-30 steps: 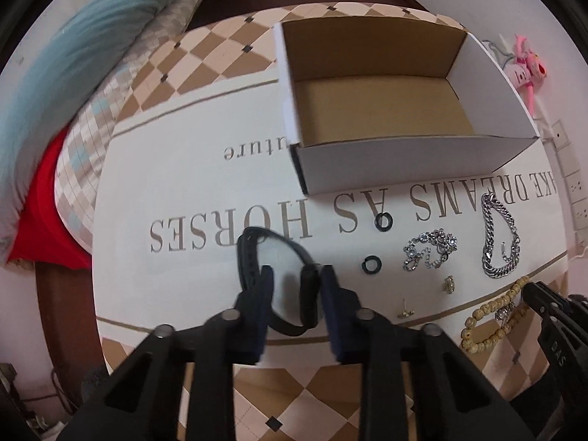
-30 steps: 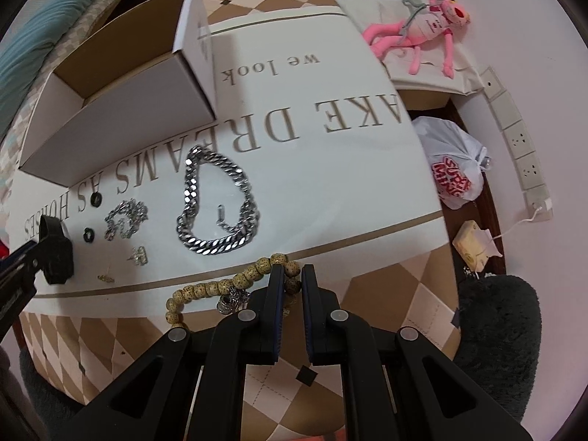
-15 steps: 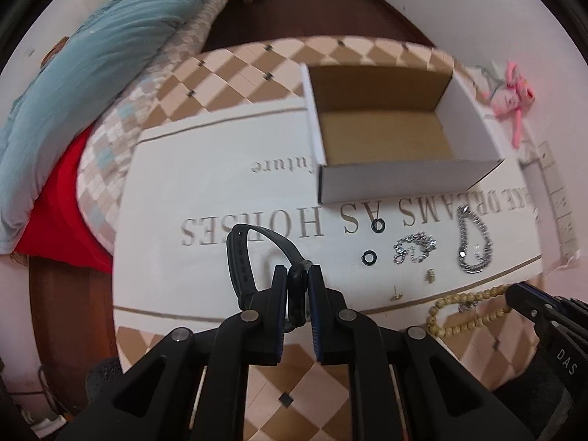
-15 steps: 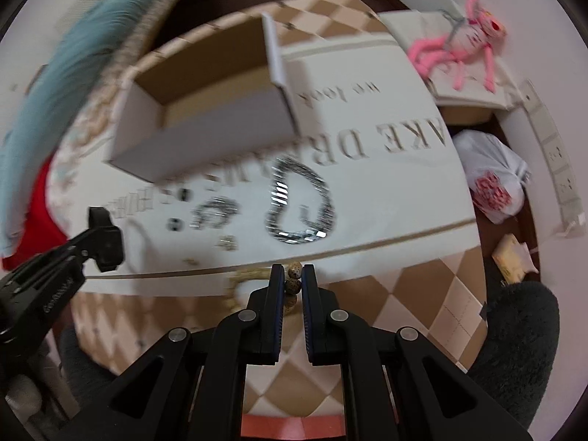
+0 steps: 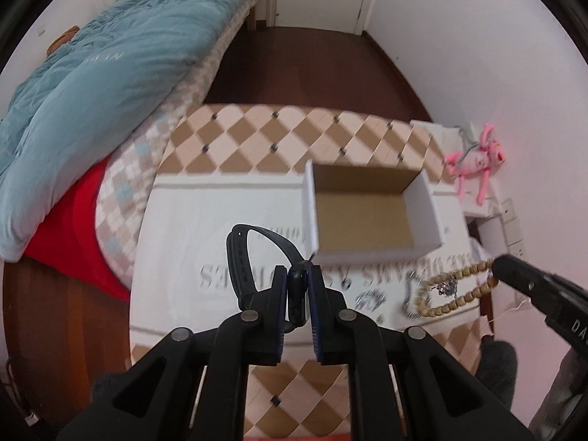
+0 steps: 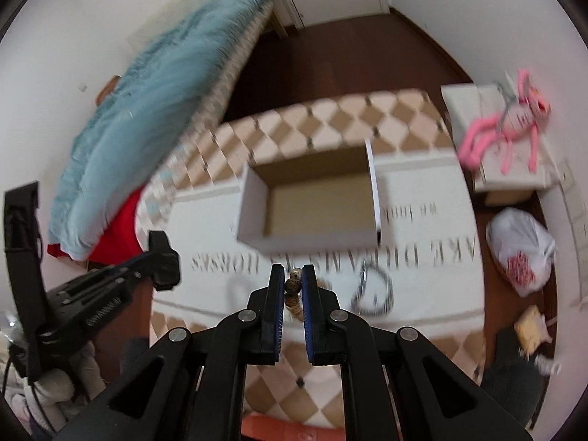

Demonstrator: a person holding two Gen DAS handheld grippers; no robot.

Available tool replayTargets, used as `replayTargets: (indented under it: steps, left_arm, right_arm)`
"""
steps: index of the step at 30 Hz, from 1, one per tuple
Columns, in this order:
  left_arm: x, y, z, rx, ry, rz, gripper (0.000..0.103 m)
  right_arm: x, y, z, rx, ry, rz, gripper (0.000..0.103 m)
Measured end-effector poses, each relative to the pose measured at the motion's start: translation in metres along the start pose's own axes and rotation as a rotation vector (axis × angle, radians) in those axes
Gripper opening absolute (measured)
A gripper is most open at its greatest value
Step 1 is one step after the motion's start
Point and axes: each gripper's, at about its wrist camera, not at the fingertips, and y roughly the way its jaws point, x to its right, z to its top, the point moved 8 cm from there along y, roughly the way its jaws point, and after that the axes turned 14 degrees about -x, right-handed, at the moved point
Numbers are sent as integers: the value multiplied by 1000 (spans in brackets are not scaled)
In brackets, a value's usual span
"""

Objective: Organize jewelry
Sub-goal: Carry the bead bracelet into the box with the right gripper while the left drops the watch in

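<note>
My left gripper is shut on a black watch, held high above the table, its strap looping up to the left. My right gripper is shut on a wooden bead bracelet; in the left wrist view the bracelet hangs from the right gripper. An open white cardboard box stands on the table beyond both grippers; it also shows in the right wrist view. A silver chain and small jewelry pieces lie on the white cloth in front of the box.
The table has a checkered cloth with a white lettered runner. A bed with a blue quilt is to the left. A pink plush toy lies on a white stand at the right; a plastic bag is on the floor.
Both grippers have risen well above the table, the left with the watch and the right with the bead bracelet, which now hangs in the air. The box looks smaller and farther.
</note>
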Motion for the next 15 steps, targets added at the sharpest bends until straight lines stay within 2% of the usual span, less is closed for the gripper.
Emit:
replayTargets:
  steps: [6, 11, 15]
  left_arm:
    - [15, 14, 44, -48, 15, -78, 9]
    - [26, 46, 77, -118, 22, -119, 9]
    - [31, 71, 96, -172, 12, -155, 9]
  right_arm:
    - [-6, -6, 53, 33, -36, -32, 10]
    - [8, 24, 93, -14, -13, -42, 10]
    - [21, 57, 108, -84, 9, -27, 10]
